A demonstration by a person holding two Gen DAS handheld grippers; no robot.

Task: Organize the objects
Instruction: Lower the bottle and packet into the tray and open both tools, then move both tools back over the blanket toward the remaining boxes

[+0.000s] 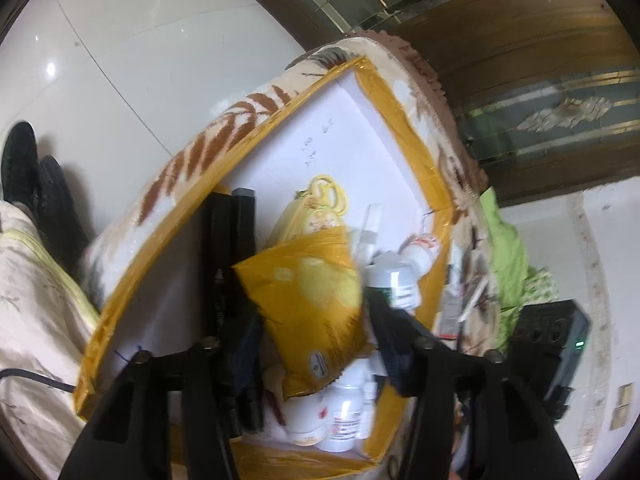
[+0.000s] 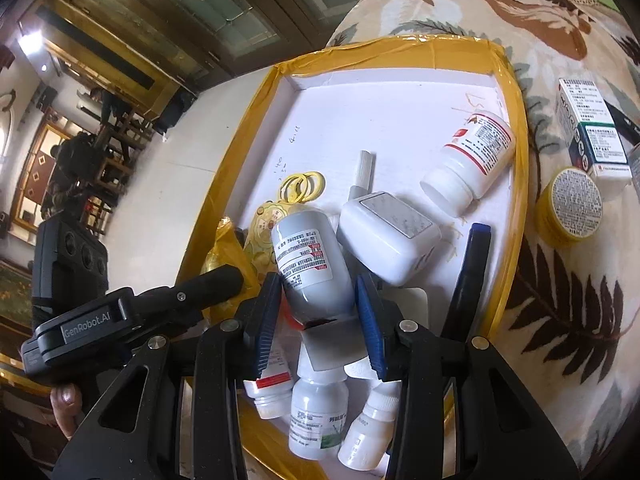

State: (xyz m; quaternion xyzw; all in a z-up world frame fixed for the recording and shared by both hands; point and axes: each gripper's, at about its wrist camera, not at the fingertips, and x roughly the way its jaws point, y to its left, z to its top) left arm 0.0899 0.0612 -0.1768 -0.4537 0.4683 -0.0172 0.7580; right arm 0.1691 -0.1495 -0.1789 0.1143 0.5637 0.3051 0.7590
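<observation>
Right wrist view: right gripper clasps one grey bottle.

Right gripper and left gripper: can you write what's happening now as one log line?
right gripper: shut on grey bottle | left gripper: open around yellow pouch | tray: bottles inside

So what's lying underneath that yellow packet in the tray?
White pill bottles poke out below the yellow packet, and a yellow keyring charm shows above it. Whatever lies directly beneath the packet is covered.
</observation>
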